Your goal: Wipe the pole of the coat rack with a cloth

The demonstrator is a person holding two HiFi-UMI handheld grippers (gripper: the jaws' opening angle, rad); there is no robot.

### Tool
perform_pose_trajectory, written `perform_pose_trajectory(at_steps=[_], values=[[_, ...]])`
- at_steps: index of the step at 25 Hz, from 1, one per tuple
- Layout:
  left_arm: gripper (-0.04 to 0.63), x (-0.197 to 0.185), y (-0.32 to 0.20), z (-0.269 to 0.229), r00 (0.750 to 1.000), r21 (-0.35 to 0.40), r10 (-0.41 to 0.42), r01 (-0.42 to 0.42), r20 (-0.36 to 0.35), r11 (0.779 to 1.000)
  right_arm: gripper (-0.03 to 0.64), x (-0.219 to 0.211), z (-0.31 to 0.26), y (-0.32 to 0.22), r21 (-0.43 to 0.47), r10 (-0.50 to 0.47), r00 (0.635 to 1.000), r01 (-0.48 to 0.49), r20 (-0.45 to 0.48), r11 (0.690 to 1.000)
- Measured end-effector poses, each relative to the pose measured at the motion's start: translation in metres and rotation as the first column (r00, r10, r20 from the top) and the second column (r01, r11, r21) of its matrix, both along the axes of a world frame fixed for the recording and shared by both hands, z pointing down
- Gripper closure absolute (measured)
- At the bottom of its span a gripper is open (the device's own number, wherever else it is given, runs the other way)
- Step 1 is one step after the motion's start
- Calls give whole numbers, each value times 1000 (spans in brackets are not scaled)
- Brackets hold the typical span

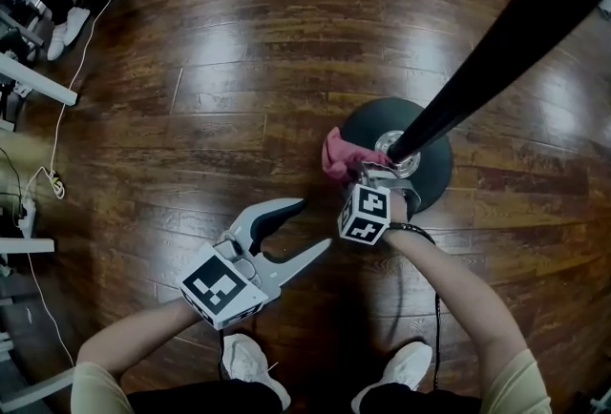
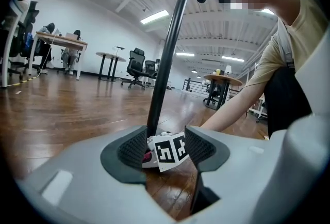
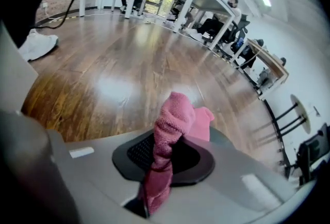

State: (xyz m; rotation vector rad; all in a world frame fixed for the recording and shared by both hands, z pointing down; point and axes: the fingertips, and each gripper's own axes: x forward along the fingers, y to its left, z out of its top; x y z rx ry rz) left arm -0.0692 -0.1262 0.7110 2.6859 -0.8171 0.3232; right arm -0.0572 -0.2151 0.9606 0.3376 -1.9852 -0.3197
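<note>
Chore at floor level: we hold the pink cloth (image 1: 337, 155) clamped in the right gripper (image 1: 372, 175), its jaws closed on a twisted fold, low beside the black pole (image 1: 496, 50) where it meets the round base (image 1: 437, 175). Most of the cloth bunches on the pole's left side, over the base's rim; whether it presses on the pole we cannot tell. Our left gripper (image 1: 311, 225) hangs well apart from the pole above the wooden floor (image 1: 239, 69). Its jaws are spread wide and hold nothing, facing the pole and the right gripper's marker cube (image 2: 170, 150).

Risks, as we judge them: the grip is on a narrow twist, so friction on an upward stroke could drag the cloth out of the jaws. The bunched cloth sits to one side, so a stroke could skim past and leave the far face unwiped. With nothing steadying the pole, a hard sideways push could rock it on its base.
</note>
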Motion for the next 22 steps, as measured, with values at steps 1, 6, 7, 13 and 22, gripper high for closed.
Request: perform_pose_trajectory(at_steps=[1, 6, 7, 13, 22], values=[[391, -4, -1, -1, 1000, 1, -7, 7, 2, 1000, 566, -2, 0, -8, 6, 44, 999, -44, 12, 999], [393, -17, 0, 2, 999, -13, -39, 39, 12, 999, 566, -6, 1, -43, 20, 179, 984, -179, 27, 984], [393, -19, 2, 3, 999, -15, -41, 41, 16, 999, 566, -7, 1, -48, 13, 193, 981, -194, 25, 981], [394, -11, 4, -2, 1000, -1, -26, 26, 15, 1000, 565, -2, -17, -38, -40, 176, 979, -172, 99, 984], [399, 23, -4, 1, 1000, -9, 27, -27, 8, 1000, 565, 78, -7, 48, -79, 48, 998, -46, 33, 996]])
